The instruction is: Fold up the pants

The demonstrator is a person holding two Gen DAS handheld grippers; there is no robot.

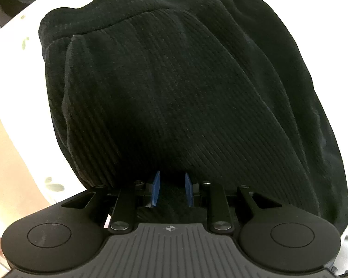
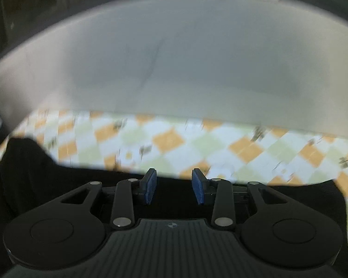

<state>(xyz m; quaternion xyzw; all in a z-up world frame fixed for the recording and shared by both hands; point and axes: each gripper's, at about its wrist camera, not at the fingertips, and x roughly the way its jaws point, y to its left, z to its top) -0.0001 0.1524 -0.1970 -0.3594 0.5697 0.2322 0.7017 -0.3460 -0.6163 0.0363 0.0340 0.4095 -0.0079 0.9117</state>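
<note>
Black ribbed pants (image 1: 174,88) fill nearly all of the left wrist view, folded into a thick stack with a seamed hem edge running across the upper left. Their right side runs out of the picture, and the cloth (image 1: 14,53) under them shows only as an overexposed white strip with faint leaf prints. The left tongs (image 1: 172,191) point steeply down at the near edge of the stack. Their blue pads (image 1: 155,191) stand a narrow gap apart with dark fabric seen between them, but whether they pinch it cannot be told, since fabric and shadow merge there.

The right wrist view is smeared by motion. The right tongs (image 2: 174,186) stand partly open with nothing between the pads, hanging over the far edge of the pants (image 2: 30,162), which lie as a dark mass beneath and to both sides. Beyond them lies a checked tablecloth (image 2: 220,143) in orange, green and white, then a blurred grey wall (image 2: 174,58).
</note>
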